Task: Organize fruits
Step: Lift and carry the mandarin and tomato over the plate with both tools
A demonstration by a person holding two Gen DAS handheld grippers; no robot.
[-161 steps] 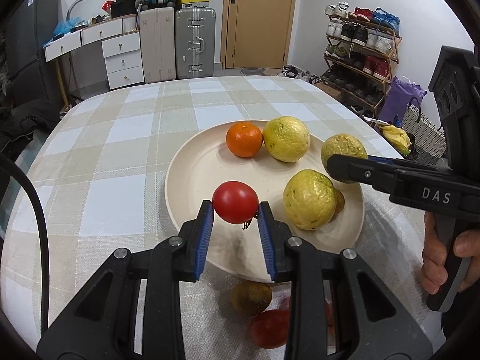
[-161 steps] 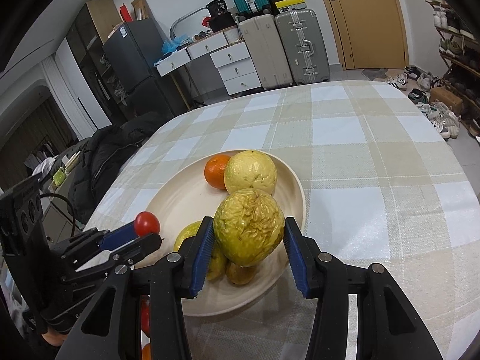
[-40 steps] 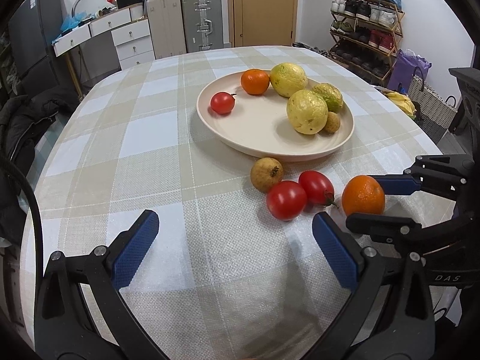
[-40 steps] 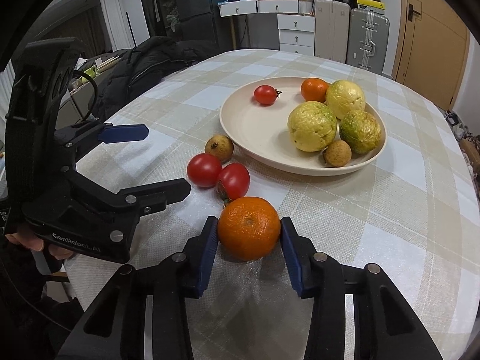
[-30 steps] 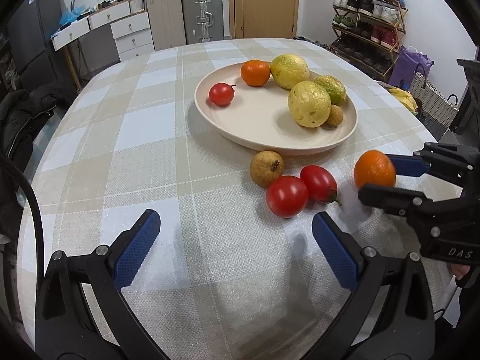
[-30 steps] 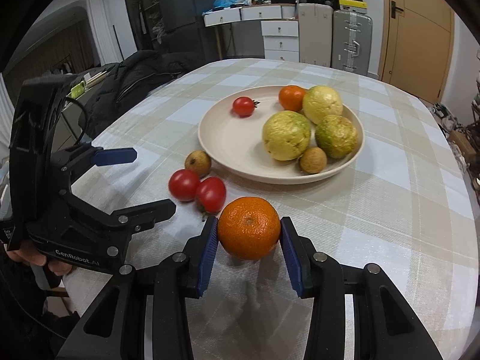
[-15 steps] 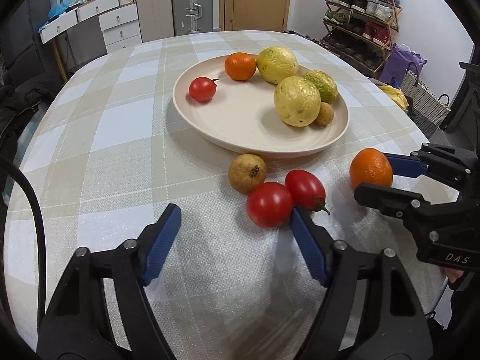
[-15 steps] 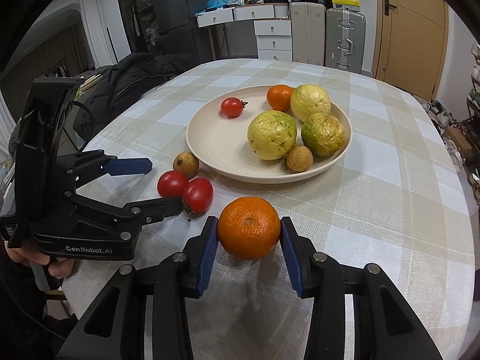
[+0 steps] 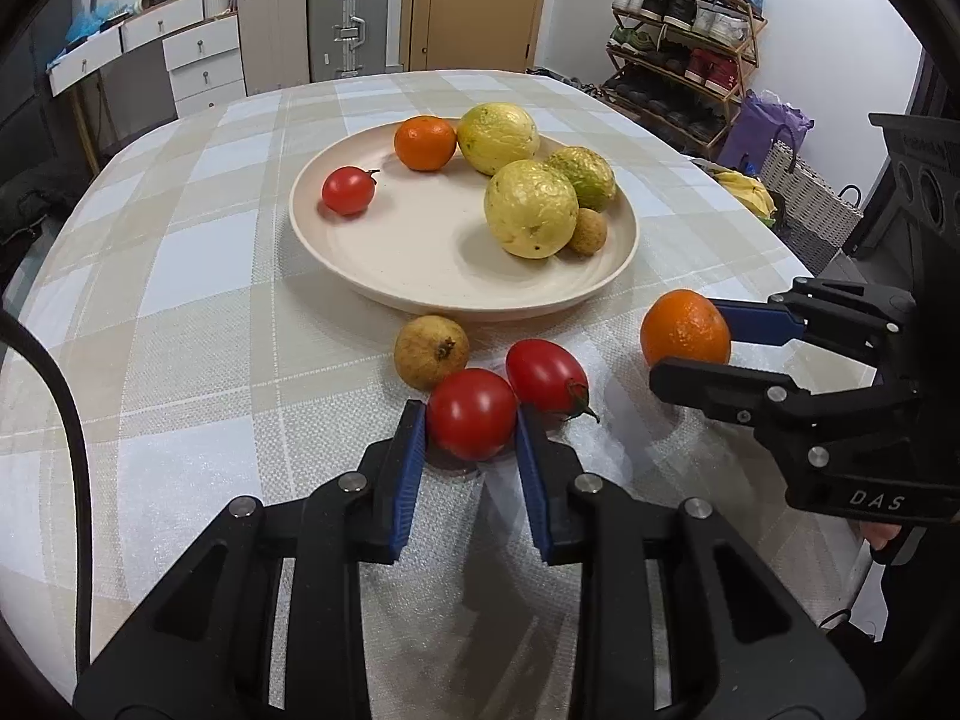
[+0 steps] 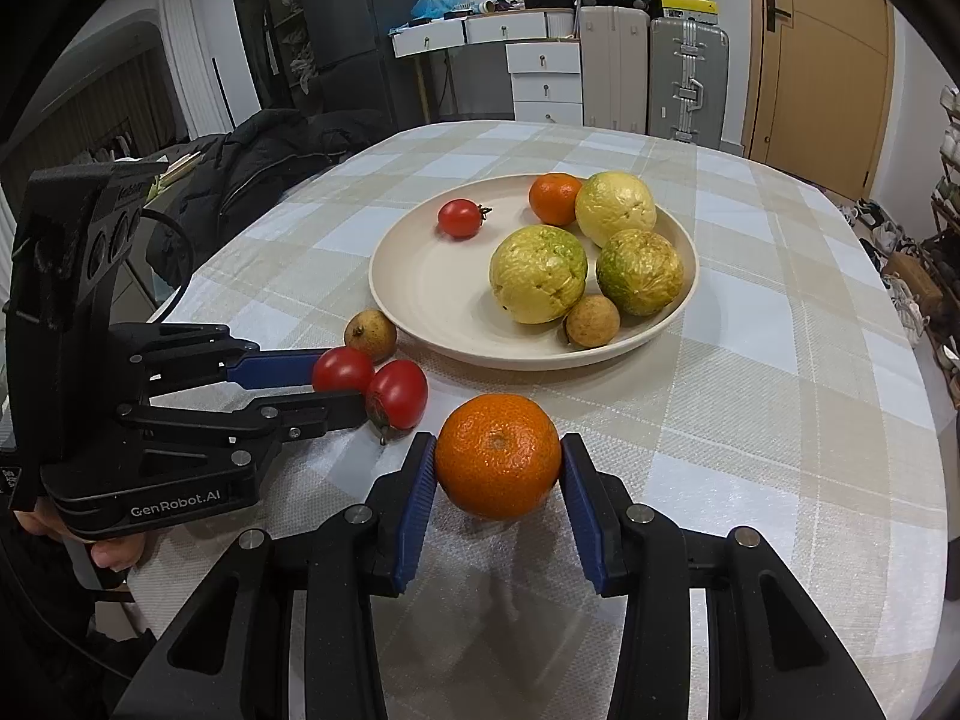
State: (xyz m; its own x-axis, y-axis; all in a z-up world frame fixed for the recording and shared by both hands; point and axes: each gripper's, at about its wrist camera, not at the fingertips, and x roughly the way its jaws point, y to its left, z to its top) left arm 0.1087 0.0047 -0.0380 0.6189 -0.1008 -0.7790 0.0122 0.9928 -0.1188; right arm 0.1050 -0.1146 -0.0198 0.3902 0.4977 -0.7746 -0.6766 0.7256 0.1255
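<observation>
Two grippers, two fruits pinched: a tomato in my left, an orange in my right.

My left gripper (image 9: 471, 420) has its blue pads pressed against both sides of a round red tomato (image 9: 471, 413) that sits on the checked tablecloth (image 9: 180, 312). Touching that tomato, just ahead and to the right of my left fingertips, lies a second, longer tomato (image 9: 546, 373) with its stem pointing toward me, and ahead to the left rests a small brownish fruit (image 9: 431, 351). My right gripper (image 10: 498, 468) clamps a large orange (image 10: 498, 455) between its pads, to the right of my left gripper. Beyond both grippers stands the cream plate (image 9: 420, 264), carrying a small tomato (image 9: 348, 190), a small orange (image 9: 425, 142), three yellow-green fruits and one little brown fruit.
</observation>
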